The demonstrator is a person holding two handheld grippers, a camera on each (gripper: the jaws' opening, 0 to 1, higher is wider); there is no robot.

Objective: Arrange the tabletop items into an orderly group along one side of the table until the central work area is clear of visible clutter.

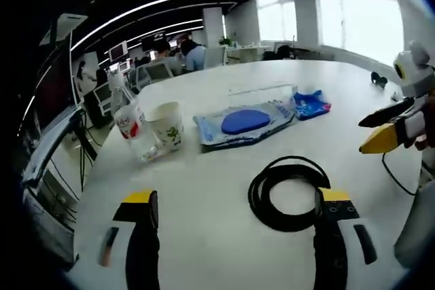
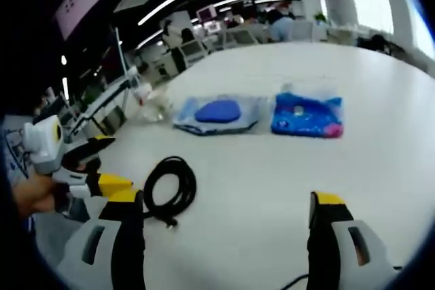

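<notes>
My left gripper (image 1: 234,219) stands wide apart over the white table (image 1: 204,188), nothing between its jaws. In the left gripper view the coiled black cable (image 1: 287,191) lies flat at about 1 o'clock from the jaws, its near edge touching or just behind my right-hand jaw tip; I cannot tell which. Further out, at 12 o'clock, the clear bag with the blue disc (image 1: 246,123) lies flat. Just beside it, at 1 o'clock, sits the blue packet (image 1: 311,104). At 11 o'clock the paper cup (image 1: 165,125) stands upright, with the plastic bottle (image 1: 131,123) just beside it toward 10 o'clock, leaning slightly. A small dark object (image 1: 378,79) rests near the far table edge at 2 o'clock; too small to identify.

My right gripper (image 2: 224,225) is likewise fully spread and empty. In the right gripper view the cable (image 2: 170,188) lies at 10 o'clock, near my left-hand jaw. The disc bag (image 2: 217,113) is at 12 o'clock and the blue packet (image 2: 307,115) at 1 o'clock, near each other but apart. The cup and bottle are blurred at 11 o'clock. The left gripper enters at 9 o'clock, its yellow-tipped jaws slightly parted.
</notes>
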